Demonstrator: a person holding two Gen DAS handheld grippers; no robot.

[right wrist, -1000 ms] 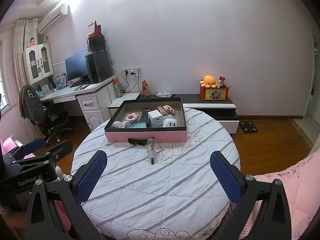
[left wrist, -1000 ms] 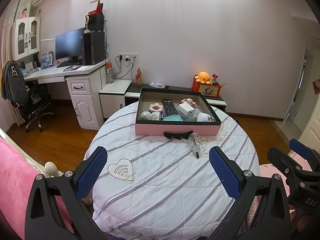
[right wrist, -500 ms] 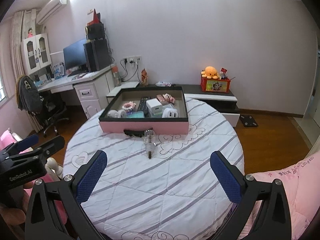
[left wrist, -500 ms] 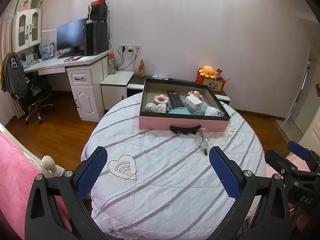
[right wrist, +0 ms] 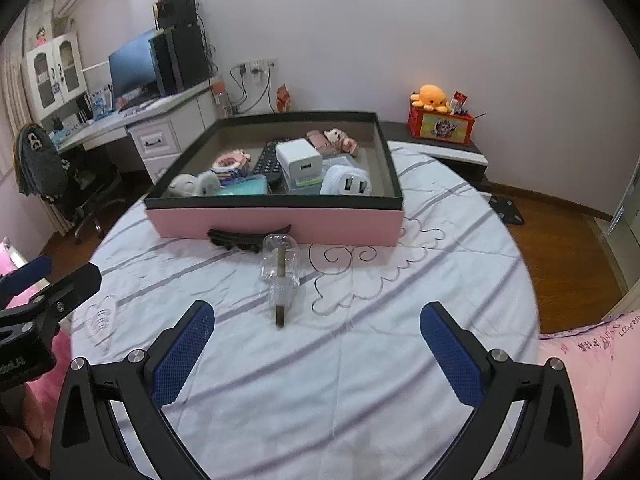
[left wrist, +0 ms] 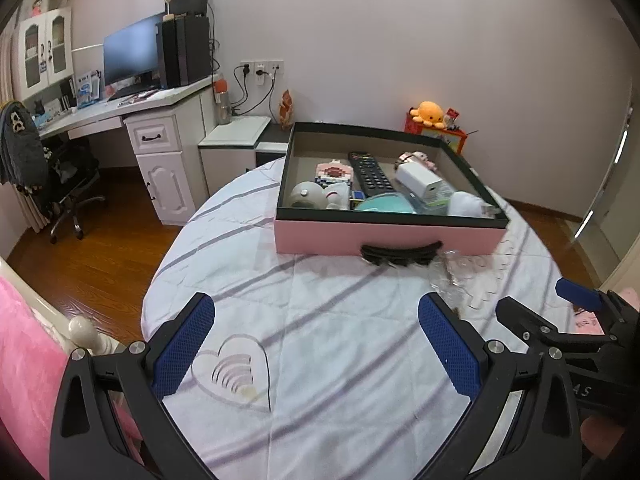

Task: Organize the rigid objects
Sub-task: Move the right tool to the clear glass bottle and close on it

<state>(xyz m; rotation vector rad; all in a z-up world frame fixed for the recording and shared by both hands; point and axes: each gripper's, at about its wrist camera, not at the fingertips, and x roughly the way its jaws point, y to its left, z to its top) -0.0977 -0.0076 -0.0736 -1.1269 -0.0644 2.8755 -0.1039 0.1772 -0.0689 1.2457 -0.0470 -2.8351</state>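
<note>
Nearest, the left hand-held gripper (left wrist: 316, 344) hangs over the striped white cover of the round worktop (left wrist: 344, 360), its blue-padded fingers spread wide with nothing between them. Likewise the right hand-held gripper (right wrist: 316, 346) is held wide open and empty above the same cover.

Just beyond the right one's fingers lies a clear plastic bottle (right wrist: 280, 268), on its side, with a brownish stem through it whose tip points toward the camera. From the left wrist view it shows only as a blurred clear shape (left wrist: 452, 272) near the right fingertip.

A black hair claw (right wrist: 236, 238) rests touching the front wall of the pink box, just beside the bottle's far end. Past it stands the pink box (right wrist: 276, 220) with a dark rim, holding a black remote (left wrist: 370, 172), a white charger block (right wrist: 298, 160), a white double-port plug (right wrist: 346, 182), a teal case (left wrist: 384, 202) and some small figurines.

Against the far wall, an orange octopus plush (right wrist: 430, 96) sits on a red box.
</note>
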